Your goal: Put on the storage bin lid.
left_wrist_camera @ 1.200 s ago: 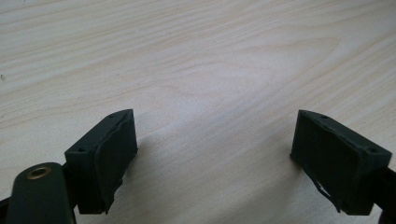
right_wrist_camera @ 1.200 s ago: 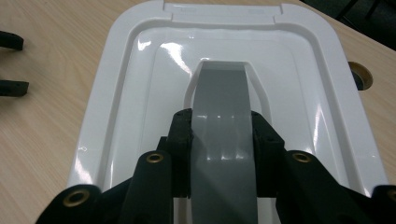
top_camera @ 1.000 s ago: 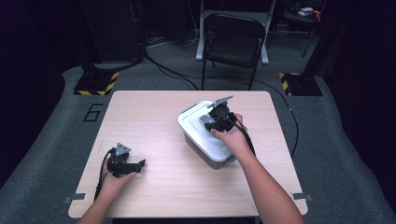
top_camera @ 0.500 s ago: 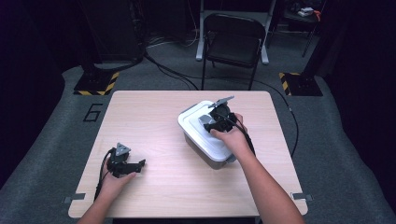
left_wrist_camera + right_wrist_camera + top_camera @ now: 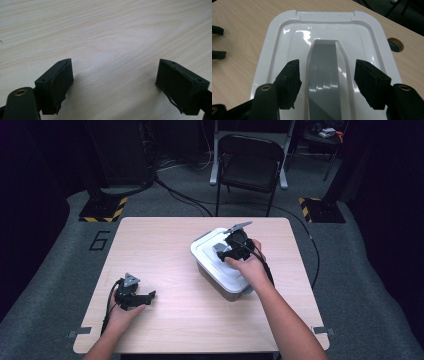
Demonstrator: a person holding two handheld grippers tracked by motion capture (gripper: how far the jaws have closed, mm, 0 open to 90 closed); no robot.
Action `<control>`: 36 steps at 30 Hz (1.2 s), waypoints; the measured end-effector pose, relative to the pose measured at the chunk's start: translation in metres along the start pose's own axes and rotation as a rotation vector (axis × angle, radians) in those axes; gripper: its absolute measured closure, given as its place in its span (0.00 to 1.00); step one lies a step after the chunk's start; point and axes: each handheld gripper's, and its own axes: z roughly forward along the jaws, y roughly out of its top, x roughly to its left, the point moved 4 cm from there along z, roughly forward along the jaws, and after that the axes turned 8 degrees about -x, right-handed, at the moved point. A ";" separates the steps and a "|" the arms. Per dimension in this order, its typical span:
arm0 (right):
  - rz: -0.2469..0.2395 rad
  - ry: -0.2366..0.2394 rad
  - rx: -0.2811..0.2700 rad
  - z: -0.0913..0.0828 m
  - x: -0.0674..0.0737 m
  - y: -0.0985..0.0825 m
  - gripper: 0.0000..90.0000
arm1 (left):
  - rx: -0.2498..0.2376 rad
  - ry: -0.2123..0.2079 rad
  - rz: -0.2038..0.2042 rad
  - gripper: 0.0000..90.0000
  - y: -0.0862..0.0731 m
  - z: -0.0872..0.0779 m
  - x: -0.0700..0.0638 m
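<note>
The right gripper (image 5: 325, 82) is held over the white lid (image 5: 287, 37) of the storage box (image 5: 220, 282), its jaws set apart on either side of the lid's grey handle (image 5: 324, 82); they have just been opening, and the pads no longer press on the handle, though whether one pad yet brushes its side cannot quite be made out. The step in hand is judged to be a release: the lid appears seated on the box, which stands right of centre on the wooden table (image 5: 165, 235). A lift clear of the handle is what the next move calls for. The left gripper (image 5: 135, 296) is rested near the table's front left, jaws wide apart and empty, well apart from the box.
</note>
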 end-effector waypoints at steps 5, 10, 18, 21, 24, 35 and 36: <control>-0.006 0.008 -0.001 -0.006 -0.003 0.002 0.41 | 0.000 0.000 0.000 0.15 0.000 0.000 0.000; 0.022 0.007 -0.022 -0.014 -0.006 0.003 0.41 | 0.000 0.000 0.000 0.15 0.000 0.000 0.000; 0.016 -0.007 -0.035 -0.026 -0.012 0.004 0.41 | 0.000 0.000 0.000 0.15 0.000 0.000 0.000; 0.009 -0.012 -0.040 -0.034 -0.013 0.005 0.41 | 0.000 0.000 0.000 0.15 0.000 0.000 0.000; 0.000 -0.015 -0.046 -0.040 -0.015 0.006 0.41 | 0.000 0.000 0.000 0.15 0.000 0.000 0.000; 0.002 -0.053 -0.058 -0.059 -0.025 -0.001 0.41 | 0.000 0.000 0.000 0.15 0.000 0.000 0.000; 0.001 -0.057 -0.058 -0.060 -0.027 -0.003 0.41 | 0.000 0.000 0.000 0.15 0.000 0.000 0.000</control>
